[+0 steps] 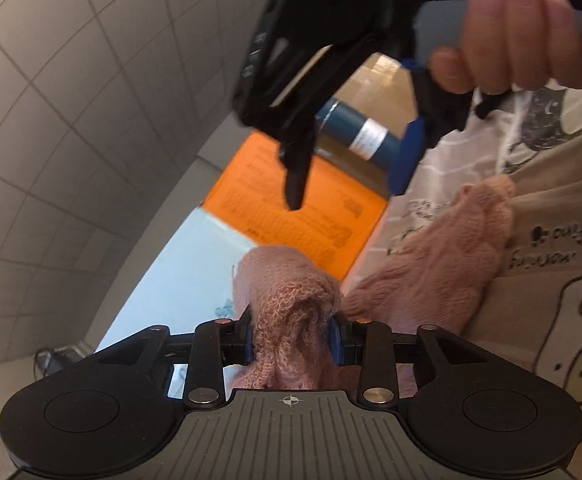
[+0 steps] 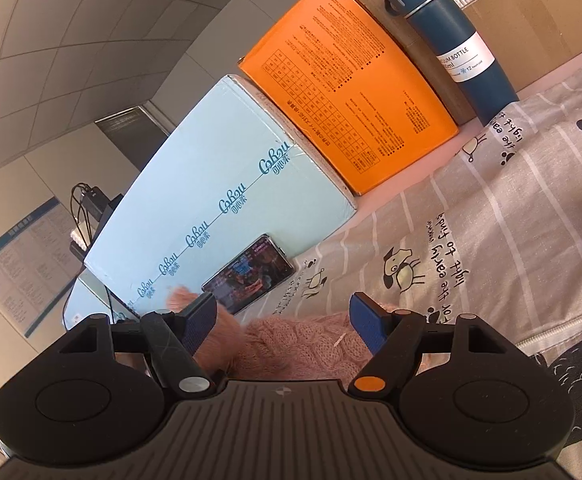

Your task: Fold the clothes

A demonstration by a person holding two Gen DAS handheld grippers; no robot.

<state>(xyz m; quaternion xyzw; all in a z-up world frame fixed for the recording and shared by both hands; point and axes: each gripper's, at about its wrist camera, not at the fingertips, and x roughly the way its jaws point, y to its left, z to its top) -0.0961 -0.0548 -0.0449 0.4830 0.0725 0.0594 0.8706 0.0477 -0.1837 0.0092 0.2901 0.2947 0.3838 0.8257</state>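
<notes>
Pink sweater [image 1: 291,300] pinched in left tool [image 1: 294,338]; right tool [image 2: 283,320] wide above it.

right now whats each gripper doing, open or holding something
Left gripper: shut on the pink knit sweater.
Right gripper: open, fingers either side of the sweater, gripping nothing.

left claw [image 1: 295,338]: black, blue pads, silver screws | right claw [image 2: 283,320]: black, blue pads, orange button
</notes>
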